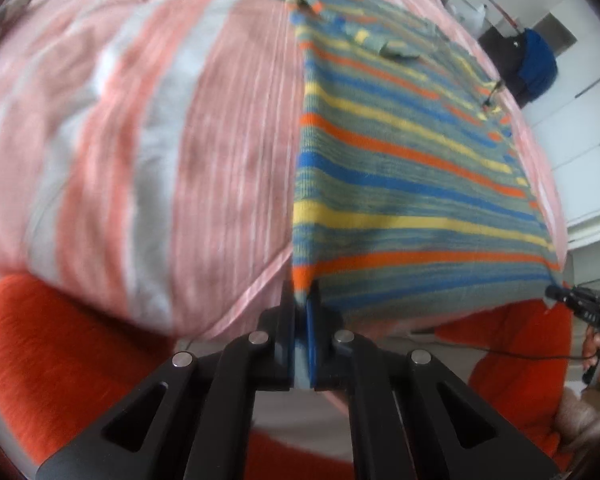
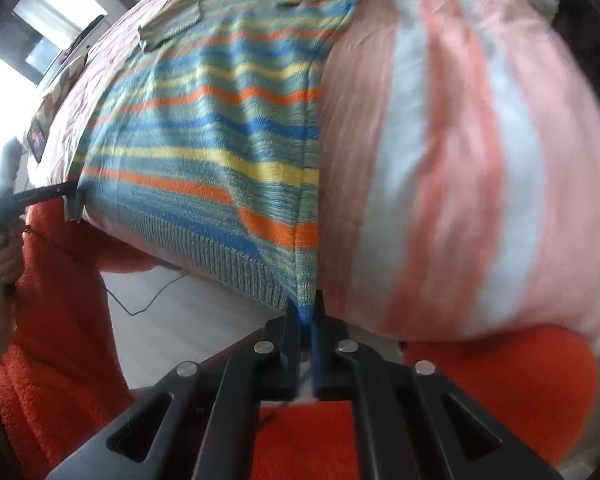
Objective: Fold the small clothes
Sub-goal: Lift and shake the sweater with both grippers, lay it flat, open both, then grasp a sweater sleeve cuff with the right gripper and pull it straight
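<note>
Left wrist view: my left gripper [image 1: 302, 312] and right gripper [image 2: 307, 312] each clamp a near hem corner of the striped knitted sweater [image 1: 400, 168]; its length runs away across the pink striped bed [image 1: 220, 120].

Pink-striped bed [image 1: 220, 120], bright window [image 2: 60, 4], pale floor [image 2: 172, 320]

Bedspread [image 1: 220, 128] beside sweater [image 1: 400, 184], seemingly bare

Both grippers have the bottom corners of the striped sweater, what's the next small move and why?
Probably lift both corners together and carry the hem toward the collar. The left gripper and right gripper are each shut on a bottom corner of the striped sweater, which lies flat on the bedspread.
</note>
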`<state>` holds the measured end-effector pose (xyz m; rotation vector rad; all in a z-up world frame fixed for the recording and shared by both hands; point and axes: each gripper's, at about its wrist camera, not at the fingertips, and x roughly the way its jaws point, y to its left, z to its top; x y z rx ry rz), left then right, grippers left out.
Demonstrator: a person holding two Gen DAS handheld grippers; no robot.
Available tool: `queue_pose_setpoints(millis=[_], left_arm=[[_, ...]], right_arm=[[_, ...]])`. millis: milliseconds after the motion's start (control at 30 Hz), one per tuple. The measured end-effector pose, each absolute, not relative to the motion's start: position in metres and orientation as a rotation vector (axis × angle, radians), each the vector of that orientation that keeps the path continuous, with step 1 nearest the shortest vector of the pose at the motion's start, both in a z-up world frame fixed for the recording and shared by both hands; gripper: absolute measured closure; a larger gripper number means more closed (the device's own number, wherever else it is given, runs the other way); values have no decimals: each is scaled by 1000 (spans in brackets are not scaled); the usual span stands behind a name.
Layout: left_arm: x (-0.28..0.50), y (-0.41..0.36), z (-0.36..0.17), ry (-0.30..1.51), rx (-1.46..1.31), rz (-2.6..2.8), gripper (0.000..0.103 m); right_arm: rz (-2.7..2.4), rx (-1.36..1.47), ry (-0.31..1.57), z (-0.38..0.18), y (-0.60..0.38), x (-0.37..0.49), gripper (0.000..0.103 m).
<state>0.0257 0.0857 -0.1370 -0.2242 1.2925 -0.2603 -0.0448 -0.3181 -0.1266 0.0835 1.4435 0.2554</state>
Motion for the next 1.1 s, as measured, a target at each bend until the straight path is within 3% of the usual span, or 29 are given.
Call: queue_pose_setpoints(millis=[100,200,367,433,467,500,533,633,700,767,800,900,1000,1100], left_arm=[[22,76,-143,1298,-129,-209,102],[36,59,-179,1340,-38,-134,101],[38,31,-186,1296,124,-81,97],[33,30,-183,1296,133,-76,83],[30,33,-180,1300,125,-64,66],[26,38,-175,1296,116,-55,55],[21,41,-164,1273,107,-41,54],[16,51,-130,1164,94,7,48],[25,57,-106,1047,58,52,31],[41,60,-95,945,25,109,26],[45,69,-92,905,8,143,25],[58,88,-104,806,-47,282,25],[61,101,-125,742,-45,374,25],[66,115,-143,820,3,399,25]], right_arm=[[228,117,1452,-118,-319,-50,100],[192,98,1507,-151,-310,-44,100],[130,120,1539,-192,-310,-28,100],[138,149,1546,-189,-316,-28,94],[143,158,1556,-187,-321,-30,88],[131,153,1577,-186,-327,-33,74],[111,138,1599,-181,-334,-37,66],[62,45,1550,-143,-356,-37,66],[7,-94,1434,-103,-360,-21,62],[17,-208,1281,-64,-349,12,49],[53,-233,1221,-51,-338,32,43],[208,-288,1094,-46,-284,90,42],[372,-360,1016,-76,-215,152,42],[398,-421,1039,-115,-173,190,44]])
